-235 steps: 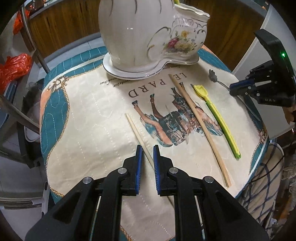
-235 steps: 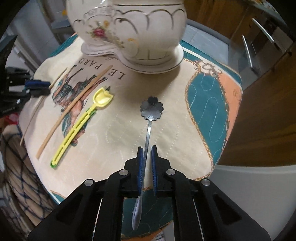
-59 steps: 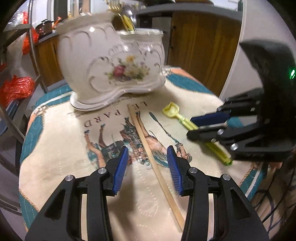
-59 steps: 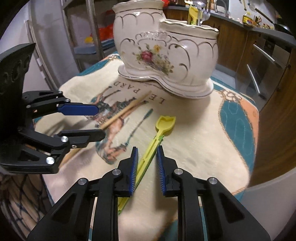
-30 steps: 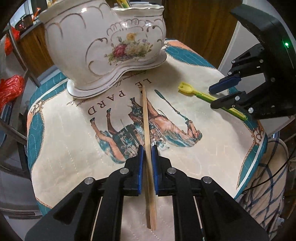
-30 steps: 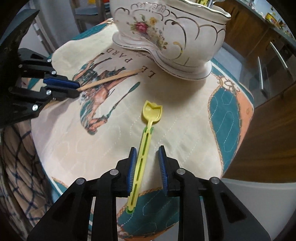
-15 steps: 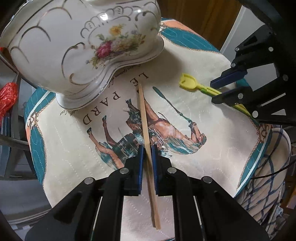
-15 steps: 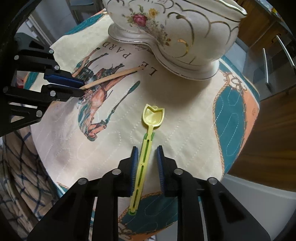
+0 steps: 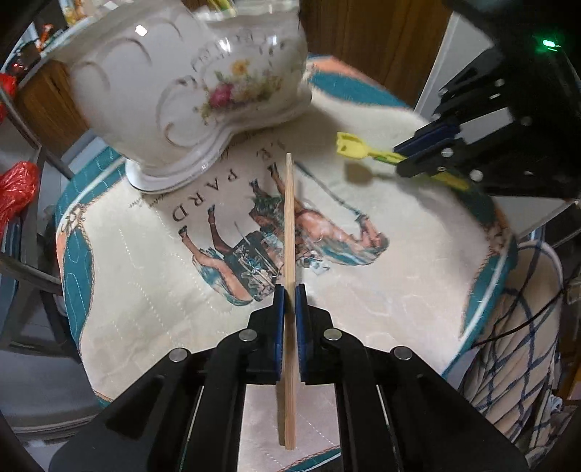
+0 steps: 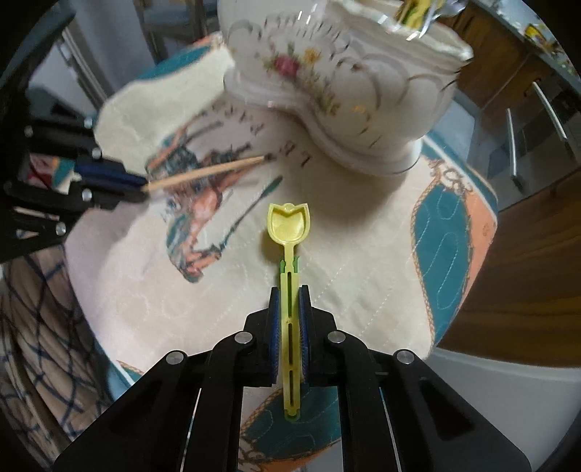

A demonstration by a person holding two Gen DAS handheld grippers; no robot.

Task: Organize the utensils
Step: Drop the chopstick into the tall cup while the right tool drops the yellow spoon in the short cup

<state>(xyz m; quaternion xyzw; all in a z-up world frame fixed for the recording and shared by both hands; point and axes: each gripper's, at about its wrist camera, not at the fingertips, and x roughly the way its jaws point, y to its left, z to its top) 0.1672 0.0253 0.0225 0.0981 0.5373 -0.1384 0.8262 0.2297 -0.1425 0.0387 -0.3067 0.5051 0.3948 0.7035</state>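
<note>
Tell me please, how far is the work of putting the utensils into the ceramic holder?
Done: some utensils already stand in the ceramic holder. In hand: the left gripper is shut on the wooden chopstick, and the right gripper is closing on the yellow spoon. Left: both pieces must still go into the holder. No other loose utensil shows on the cloth.

Ceramic holder point(image 10: 348, 90) blurred, top cut off; its contents point(image 10: 417, 14) unreadable.
</note>
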